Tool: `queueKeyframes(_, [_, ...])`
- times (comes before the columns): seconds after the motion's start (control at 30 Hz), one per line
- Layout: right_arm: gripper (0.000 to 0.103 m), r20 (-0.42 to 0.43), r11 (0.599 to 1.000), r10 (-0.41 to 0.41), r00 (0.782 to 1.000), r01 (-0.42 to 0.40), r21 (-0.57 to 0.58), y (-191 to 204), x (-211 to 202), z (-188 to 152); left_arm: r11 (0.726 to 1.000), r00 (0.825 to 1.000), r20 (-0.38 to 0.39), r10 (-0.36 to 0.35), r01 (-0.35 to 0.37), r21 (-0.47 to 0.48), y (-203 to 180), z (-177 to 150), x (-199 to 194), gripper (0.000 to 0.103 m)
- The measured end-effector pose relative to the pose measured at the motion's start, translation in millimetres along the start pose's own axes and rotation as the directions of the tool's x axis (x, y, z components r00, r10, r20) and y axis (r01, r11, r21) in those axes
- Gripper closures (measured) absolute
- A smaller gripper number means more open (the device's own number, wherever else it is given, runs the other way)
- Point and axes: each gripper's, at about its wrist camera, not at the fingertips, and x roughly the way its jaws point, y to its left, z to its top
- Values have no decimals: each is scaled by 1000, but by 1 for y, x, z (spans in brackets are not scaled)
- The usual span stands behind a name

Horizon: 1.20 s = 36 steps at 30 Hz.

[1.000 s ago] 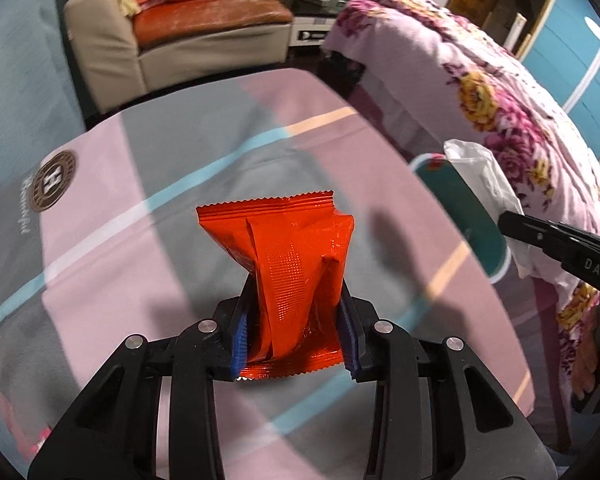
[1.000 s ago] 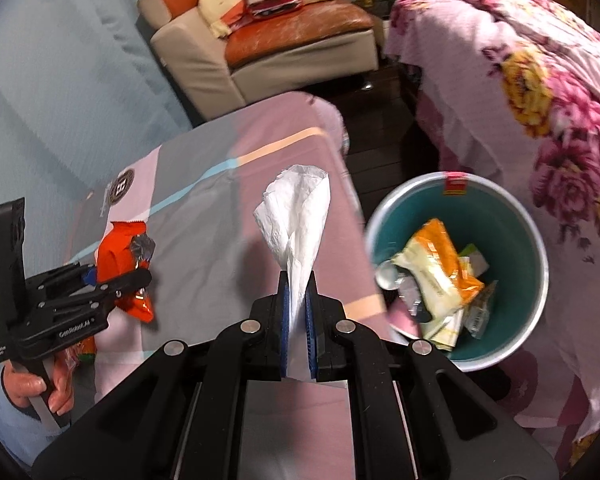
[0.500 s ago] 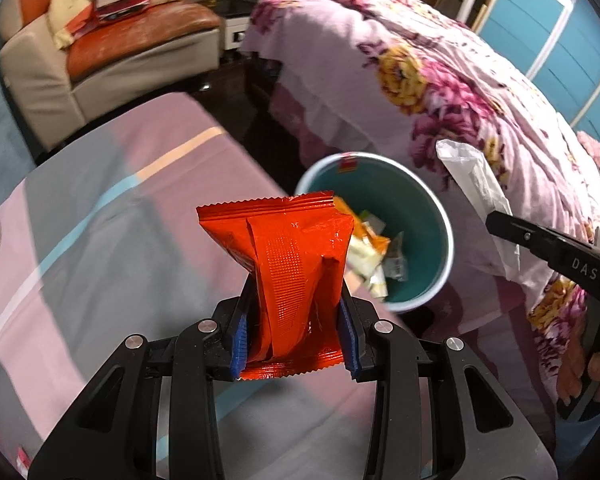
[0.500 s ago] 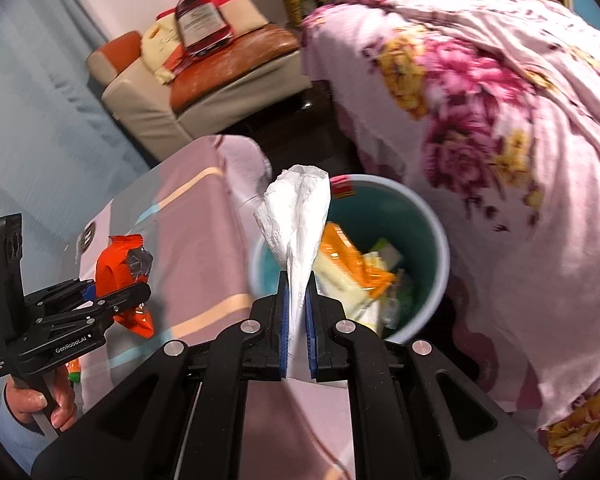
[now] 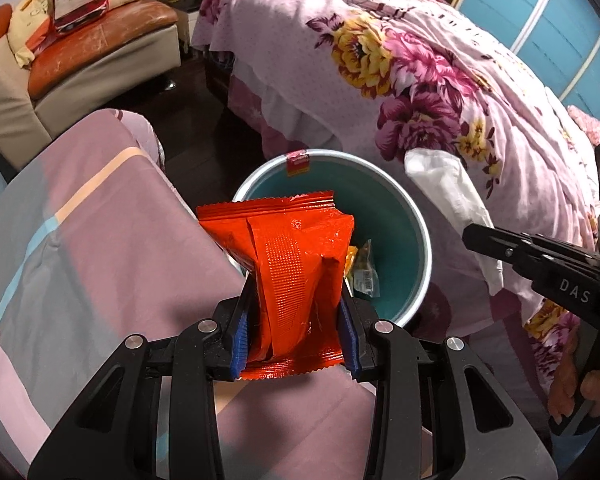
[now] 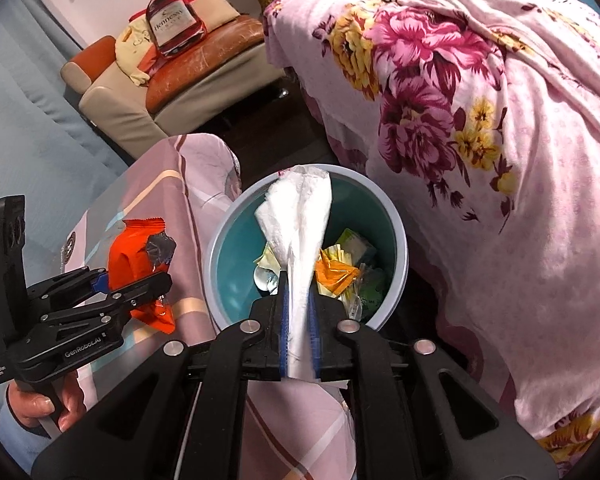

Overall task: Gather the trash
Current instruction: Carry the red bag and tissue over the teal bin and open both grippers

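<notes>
Two grippers over bin (image 6: 398, 240) rim, wrapper (image 5: 296, 276), tissue (image 6: 300, 232)

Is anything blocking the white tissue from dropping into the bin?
Nothing visible does. The crumpled white paper tissue hangs from the right tool over the open round teal bin, which holds only loose wrappers.

Black hand-held gripper (image 5: 296, 332), blue pads (image 5: 241, 334)
</notes>
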Motion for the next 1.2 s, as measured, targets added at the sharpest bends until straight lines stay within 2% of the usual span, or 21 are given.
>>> queueKeyframes(0.1, [76, -1, 1000, 6, 1000, -6, 14, -2, 6, 2, 1000, 1000, -3, 1, -1, -3, 1, 3, 4, 65])
queueKeyframes(0.13, [67, 3, 1000, 2, 1000, -2, 17, -2, 7, 3, 1000, 1000, -4, 0, 0, -5, 2, 4, 5, 65])
queueKeyframes(0.23, [62, 9, 1000, -8, 1000, 8, 19, -3, 8, 4, 1000, 1000, -5, -5, 5, -8, 4, 5, 8, 65])
queueKeyframes(0.27, [54, 11, 1000, -10, 1000, 9, 21, -5, 8, 5, 1000, 1000, -6, -8, 8, -9, 3, 6, 9, 65])
queueKeyframes(0.43, [34, 39, 999, -41, 998, 40, 28, -9, -2, 6, 1000, 1000, -5, -20, 20, -4, 0, 7, 12, 65])
queueKeyframes(0.77, [27, 46, 996, -87, 995, 85, 40, -15, -13, 5, 999, 999, -3, -51, 51, 2, -8, 10, 20, 64])
queueKeyframes(1.07, [26, 32, 992, -115, 993, 113, 54, -17, -15, 5, 998, 998, 8, -55, 54, 30, -18, 10, 20, 55])
queueKeyframes(1.1, [26, 32, 992, -119, 992, 117, 56, -17, -16, 5, 998, 998, 10, -56, 56, 31, -19, 10, 19, 50])
queueKeyframes(1.2, [26, 32, 990, -130, 991, 128, 59, -17, -17, 5, 999, 999, 30, -37, 36, 32, -19, 9, 16, 19])
